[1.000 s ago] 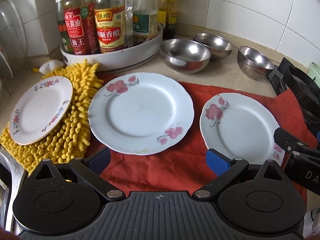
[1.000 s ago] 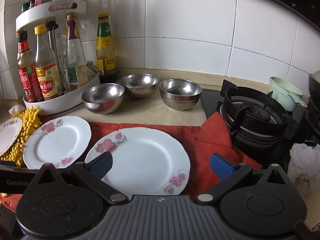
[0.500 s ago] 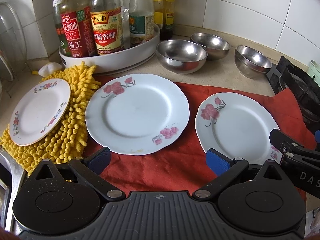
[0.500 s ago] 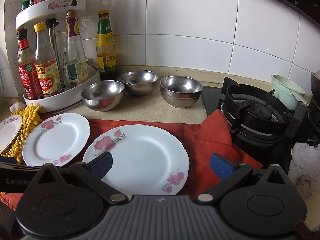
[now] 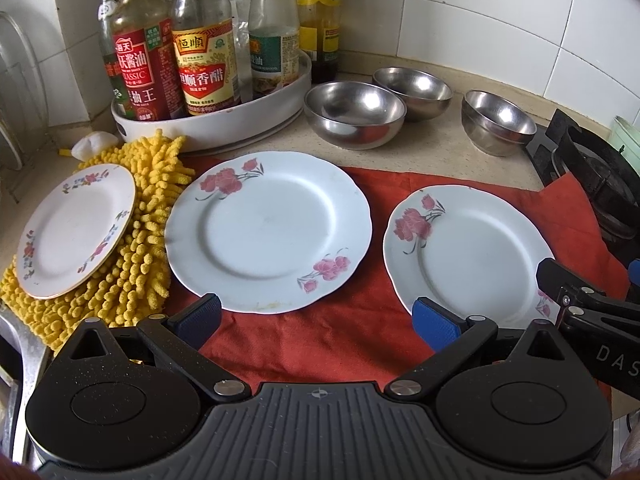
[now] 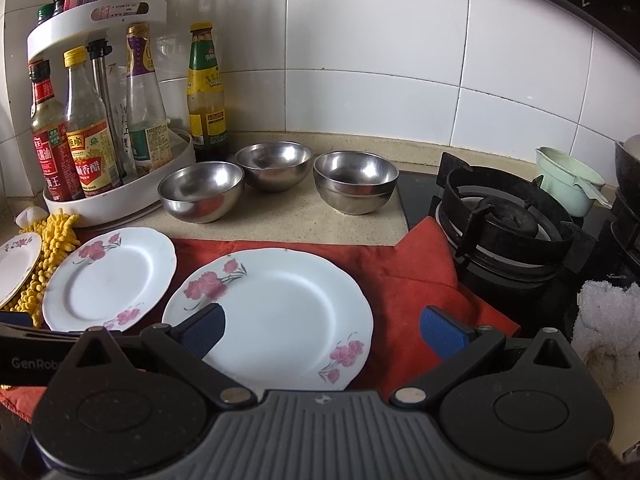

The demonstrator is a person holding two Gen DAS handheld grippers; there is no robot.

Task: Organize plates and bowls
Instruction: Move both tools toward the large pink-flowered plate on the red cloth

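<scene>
Two white flowered plates lie on a red cloth [image 5: 360, 336]: a large one [image 5: 268, 232] and a second one [image 5: 472, 260] to its right. A small flowered plate [image 5: 72, 228] rests on a yellow chenille mitt [image 5: 136, 248] at the left. Three steel bowls [image 5: 356, 112] [image 5: 414, 90] [image 5: 498, 120] stand behind. My left gripper [image 5: 316, 322] is open and empty, just before the large plate. My right gripper [image 6: 324, 330] is open and empty over the near edge of the right plate [image 6: 272, 312]; the large plate [image 6: 108, 276] and the bowls [image 6: 200, 190] also show there.
A white turntable rack [image 5: 216, 128] with sauce bottles stands at the back left. A gas stove burner [image 6: 504, 216] is at the right, a green cup [image 6: 568, 180] behind it, a white towel [image 6: 608, 320] in front. Tiled wall behind. A wire rack [image 5: 16, 92] is at far left.
Both grippers have moved slightly forward and lower toward the plates; the plates and bowls have not moved. Both grippers stay open.
</scene>
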